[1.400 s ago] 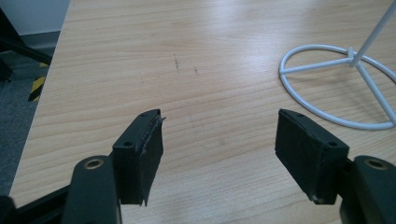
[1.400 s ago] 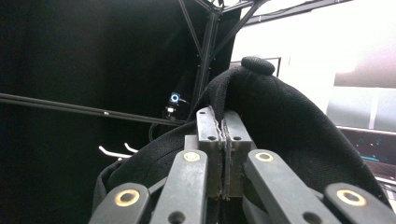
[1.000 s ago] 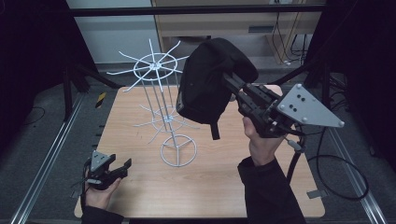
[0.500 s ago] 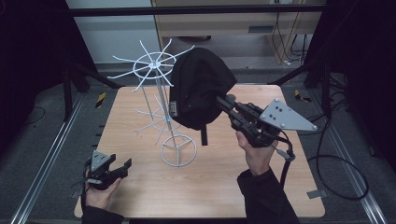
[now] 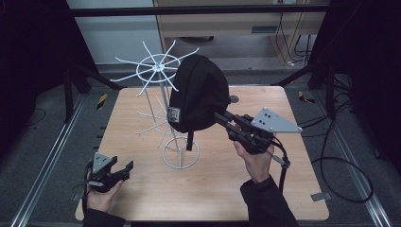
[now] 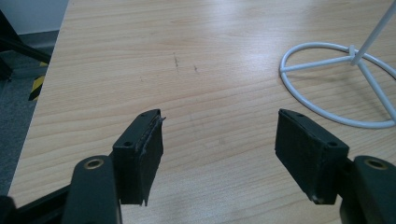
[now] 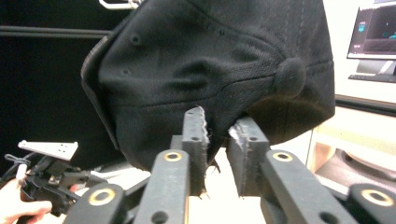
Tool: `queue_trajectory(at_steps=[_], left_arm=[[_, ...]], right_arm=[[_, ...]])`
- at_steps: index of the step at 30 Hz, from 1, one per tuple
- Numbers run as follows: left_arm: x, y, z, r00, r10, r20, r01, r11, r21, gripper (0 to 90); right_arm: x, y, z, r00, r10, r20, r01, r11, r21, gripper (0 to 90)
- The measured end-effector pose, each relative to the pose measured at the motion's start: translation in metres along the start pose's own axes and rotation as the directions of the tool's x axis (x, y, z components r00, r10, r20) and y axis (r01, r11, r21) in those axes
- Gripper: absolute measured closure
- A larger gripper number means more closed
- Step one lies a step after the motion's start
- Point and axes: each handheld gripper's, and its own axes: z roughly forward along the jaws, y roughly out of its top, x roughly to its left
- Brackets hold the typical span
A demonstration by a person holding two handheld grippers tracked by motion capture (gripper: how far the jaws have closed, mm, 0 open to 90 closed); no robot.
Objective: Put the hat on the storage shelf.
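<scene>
A black cap [image 5: 198, 94] hangs against the upper spokes of a white wire rack [image 5: 158, 68] that stands mid-table on a ring base [image 5: 181, 153]. My right gripper [image 5: 221, 117] points up-left at the cap's lower right edge. Its jaws have just been opening. In the right gripper view the cap [image 7: 210, 60] looms over my right gripper [image 7: 219, 123], its rim at the tips, the pads apart and not pressing on it. My left gripper [image 5: 122, 166] rests at the table's front left, open. Between its jaws [image 6: 219, 140] is only bare wood, with the rack base [image 6: 336, 84] to the right.
The wooden table [image 5: 142, 203] is ringed by black frame posts and floor rails. A small dark disc [image 5: 233, 99] lies behind the cap. A cable [image 5: 331, 161] trails off the table's right side. A monitor [image 7: 373, 28] stands in the background.
The right hand has come down and to the left with the cap, bringing it against the rack. Its jaws, shut on the cap before, now stand apart. The left hand stayed put.
</scene>
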Motion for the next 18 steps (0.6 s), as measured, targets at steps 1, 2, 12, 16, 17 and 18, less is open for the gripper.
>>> queue_trajectory(at_steps=[1, 2, 12, 16, 17, 18], left_arm=[[0.000, 0.000, 0.000, 1.0000, 0.001, 0.000, -0.001, 1.0000, 0.000, 31.9], [0.000, 0.000, 0.000, 1.0000, 0.001, 0.001, -0.001, 1.0000, 0.000, 31.9], [0.000, 0.000, 0.000, 1.0000, -0.004, -0.002, 0.004, 1.0000, -0.001, 31.9], [0.000, 0.000, 0.000, 1.0000, -0.002, -0.002, 0.002, 1.0000, 0.000, 31.9], [0.000, 0.000, 0.000, 1.0000, -0.002, -0.003, 0.002, 1.0000, 0.002, 31.9], [0.000, 0.000, 0.000, 1.0000, -0.003, -0.003, 0.003, 1.0000, 0.001, 31.9]], right_arm=[[0.000, -0.001, 0.001, 1.0000, 0.000, 0.005, 0.000, 1.000, 0.006, 73.1], [0.000, -0.002, 0.002, 0.9999, -0.004, 0.010, 0.003, 1.000, 0.010, 71.1], [-0.011, -0.009, -0.018, 0.9969, 0.010, 0.079, -0.011, 1.000, 0.017, 49.1], [-0.019, -0.018, -0.033, 0.9941, 0.030, 0.104, -0.033, 0.999, 0.024, 43.7], [-0.022, -0.022, -0.037, 0.9938, 0.031, 0.107, -0.034, 0.999, 0.030, 42.7], [-0.024, -0.026, -0.042, 0.9928, 0.035, 0.115, -0.040, 0.998, 0.041, 41.1]])
